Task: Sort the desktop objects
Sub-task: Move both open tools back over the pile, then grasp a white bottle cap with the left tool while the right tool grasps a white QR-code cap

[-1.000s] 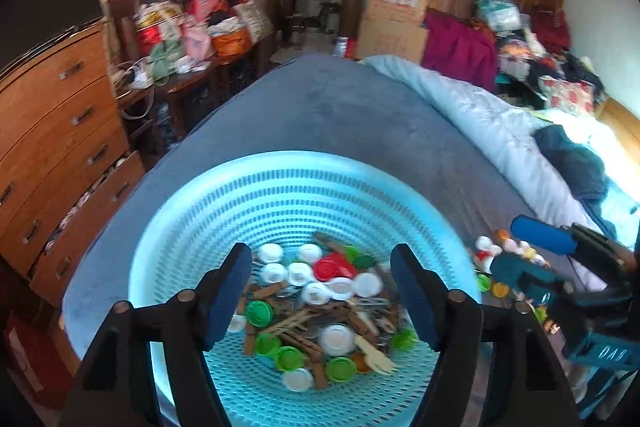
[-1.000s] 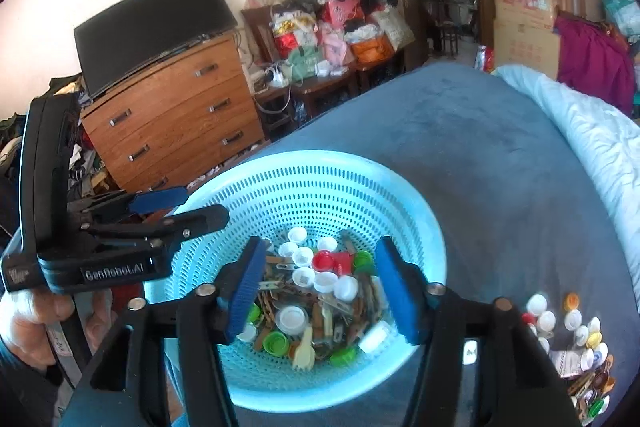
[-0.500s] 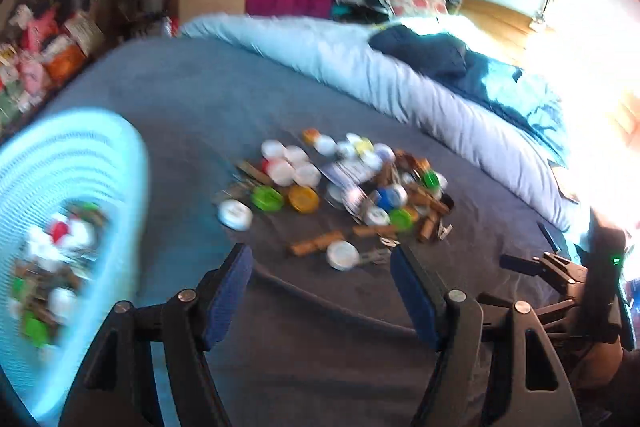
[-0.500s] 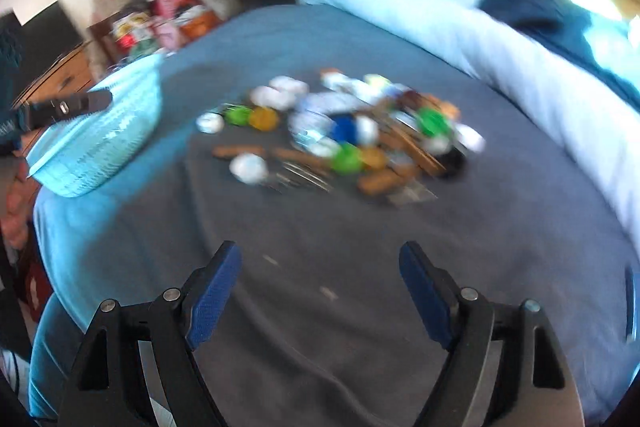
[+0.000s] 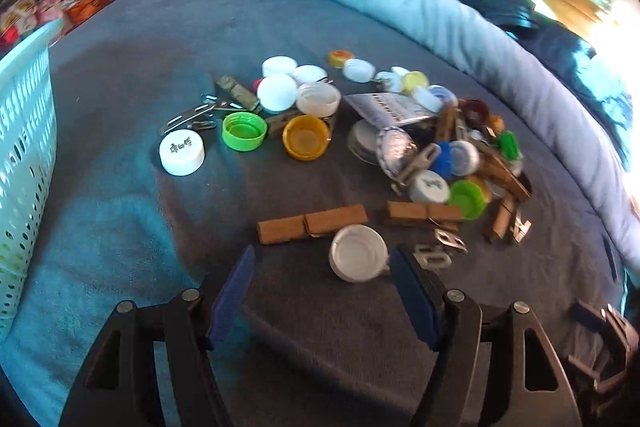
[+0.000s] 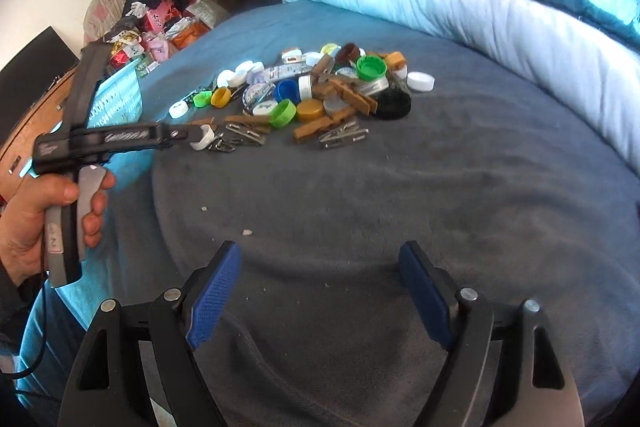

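Two grippers, both agape, empty: left gripper (image 5: pixel 320 291) nearing white cap (image 5: pixel 359 253) at pile's near edge; straddle it squarely, avoiding wooden clothespin (image 5: pixel 312 224); right gripper (image 6: pixel 320 301) idle.

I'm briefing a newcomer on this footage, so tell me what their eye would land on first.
First, the heap of bottle caps and clothespins scattered mid-bed on the grey blanket, with bright green, orange and blue caps standing out. Next, the left hand-held gripper hovering open right beside a white cap at the heap's near edge. Then the pale blue perforated basket at the left edge of the left wrist view.
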A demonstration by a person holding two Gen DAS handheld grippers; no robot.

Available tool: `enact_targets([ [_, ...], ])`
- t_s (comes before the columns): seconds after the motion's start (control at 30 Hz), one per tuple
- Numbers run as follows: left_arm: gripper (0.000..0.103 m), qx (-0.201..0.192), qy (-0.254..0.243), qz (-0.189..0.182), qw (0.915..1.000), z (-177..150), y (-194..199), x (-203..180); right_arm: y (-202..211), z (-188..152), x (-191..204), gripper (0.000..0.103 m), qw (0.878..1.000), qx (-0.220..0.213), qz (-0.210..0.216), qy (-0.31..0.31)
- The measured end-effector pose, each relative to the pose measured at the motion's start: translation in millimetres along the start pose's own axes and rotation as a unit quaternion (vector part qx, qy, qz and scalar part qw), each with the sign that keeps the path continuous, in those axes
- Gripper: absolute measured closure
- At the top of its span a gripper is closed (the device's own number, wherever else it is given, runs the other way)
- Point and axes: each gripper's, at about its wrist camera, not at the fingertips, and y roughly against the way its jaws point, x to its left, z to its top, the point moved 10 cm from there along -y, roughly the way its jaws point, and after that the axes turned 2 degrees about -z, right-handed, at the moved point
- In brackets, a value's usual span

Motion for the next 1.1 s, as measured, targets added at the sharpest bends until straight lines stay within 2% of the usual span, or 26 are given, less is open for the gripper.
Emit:
enact_targets([
  [0.13,0.03,0.001,0.001,0.042,0.9991,3,-7,-3,0,0,0,0.023,1.0,-0.006,0.01,-0.003],
  [0.2,0.026,0.003,0.0,0.05,0.9988,2,-8,-5,0,1,-1,0.023,1.0,-0.007,0.016,-0.008],
  [0.3,0.027,0.004,-0.005,0.053,0.9986,-1,-7,-3,-3,2,-3,0.023,1.0,-0.008,0.022,-0.015],
  [0.33,0.029,0.006,-0.007,0.055,0.9984,-3,-5,-1,-3,3,-3,0.023,1.0,-0.009,0.024,-0.017],
  [0.4,0.052,0.008,-0.014,0.063,0.9979,-5,-2,1,-3,5,-4,0.028,0.999,-0.011,0.025,-0.021],
  [0.43,0.058,0.009,-0.009,0.058,0.9983,-6,2,4,-3,6,-5,0.038,0.999,-0.013,0.024,-0.022],
  [0.47,0.073,0.01,-0.005,0.055,0.9984,-7,5,7,-2,6,-6,0.051,0.999,-0.013,0.023,-0.021],
  [0.53,0.072,0.011,0.006,0.049,0.9987,-11,13,15,-1,7,-6,0.063,0.999,-0.015,0.024,-0.019],
  [0.67,0.072,0.01,-0.002,0.043,0.999,-18,24,18,10,20,-11,0.064,0.999,-0.038,0.022,-0.021],
  [0.8,0.072,0.004,-0.015,0.028,0.9995,-16,30,7,5,58,-43,0.063,0.998,-0.06,-0.005,-0.008],
  [0.87,0.072,0.001,-0.026,0.02,0.9995,-15,33,0,-15,79,-63,0.049,0.999,-0.048,-0.02,0.007],
  [1.03,0.073,0.006,-0.032,0.016,0.9994,-15,36,-5,-66,132,-100,0.05,0.997,-0.028,-0.059,0.049],
  [1.1,0.073,0.006,-0.029,0.013,0.9995,-12,38,-4,-89,138,-106,0.05,0.996,0.007,-0.057,0.064],
])
